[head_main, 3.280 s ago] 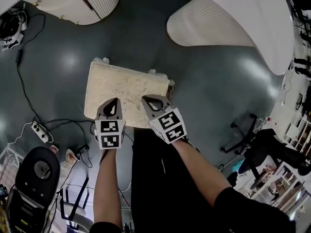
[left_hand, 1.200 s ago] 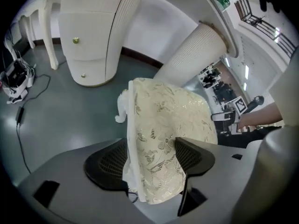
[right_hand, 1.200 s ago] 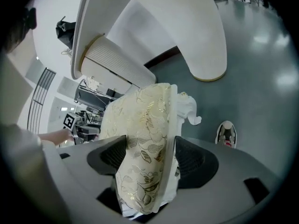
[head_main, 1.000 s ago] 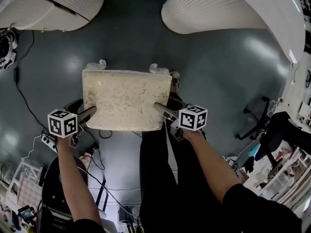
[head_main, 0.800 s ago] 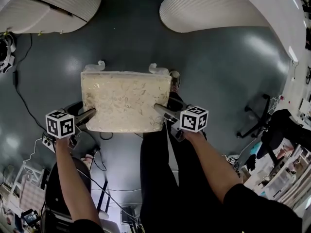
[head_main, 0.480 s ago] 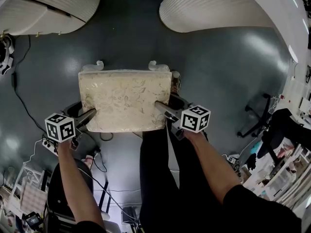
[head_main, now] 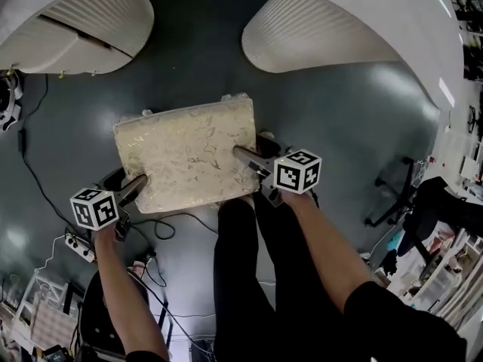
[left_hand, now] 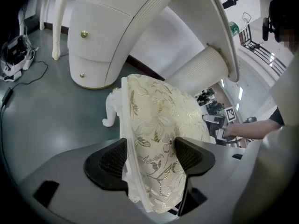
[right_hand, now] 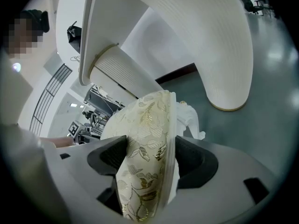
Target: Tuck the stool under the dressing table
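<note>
The stool (head_main: 185, 153), a rectangular seat upholstered in cream fabric with a gold leaf pattern, is seen over the dark grey floor (head_main: 339, 127), turned slightly askew. It has not yet been brought under the dressing table (head_main: 317, 29). Whether its legs touch the floor cannot be told. One curved white leg (left_hand: 111, 110) is shown below the seat's edge.

The near-left corner of the stool is gripped by the left gripper (head_main: 139, 185), whose two black jaws are pressed against the padded edge from both sides, with fabric filling the gap between them. The stool's right edge is clamped in the same way by the right gripper (head_main: 240, 155), the cushion being squeezed between its jaws.

Beyond the stool's far edge, the dressing table's two white ribbed pedestals are set to the far left and far right, and an open span of floor is left between them straight past the stool. The person's black trousers (head_main: 256, 285) are seen just at the stool's near edge. Black cables (head_main: 30, 168) and a power strip (head_main: 79, 249) lie on the floor to the stool's near left, and a black office chair (head_main: 392, 194) is placed well off to its right.
</note>
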`<state>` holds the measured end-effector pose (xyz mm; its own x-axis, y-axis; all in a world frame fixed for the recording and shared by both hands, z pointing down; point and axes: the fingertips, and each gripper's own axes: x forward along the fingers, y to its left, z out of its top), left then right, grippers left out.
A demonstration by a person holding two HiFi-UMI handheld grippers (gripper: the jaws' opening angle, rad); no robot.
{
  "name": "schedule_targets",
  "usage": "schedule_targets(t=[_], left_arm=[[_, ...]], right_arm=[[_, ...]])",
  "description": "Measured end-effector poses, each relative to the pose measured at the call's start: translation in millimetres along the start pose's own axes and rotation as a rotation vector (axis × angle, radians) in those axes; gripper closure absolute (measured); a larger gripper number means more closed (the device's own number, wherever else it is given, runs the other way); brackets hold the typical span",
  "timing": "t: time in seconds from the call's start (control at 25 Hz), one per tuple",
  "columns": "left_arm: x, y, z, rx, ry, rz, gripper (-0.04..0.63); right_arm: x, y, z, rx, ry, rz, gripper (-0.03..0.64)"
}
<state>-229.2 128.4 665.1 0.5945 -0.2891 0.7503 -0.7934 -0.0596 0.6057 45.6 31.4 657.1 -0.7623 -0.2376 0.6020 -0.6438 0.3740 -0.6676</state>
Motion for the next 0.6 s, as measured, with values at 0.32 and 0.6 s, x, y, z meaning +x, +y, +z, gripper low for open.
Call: schedule_targets(t=[0.32,0.6], left_arm=[[3.3,2.5,15.9,0.018,0.012,-0.006,0.265],[12.1,0.8,53.9,0.035,-0.015,0.005,0.267]], right_arm=[[4.3,-3.9,13.9,0.001,-0.022,0.008,0.341],[7.8,-15.7,46.9,-0.001,-0.055,-0.001,0.341]])
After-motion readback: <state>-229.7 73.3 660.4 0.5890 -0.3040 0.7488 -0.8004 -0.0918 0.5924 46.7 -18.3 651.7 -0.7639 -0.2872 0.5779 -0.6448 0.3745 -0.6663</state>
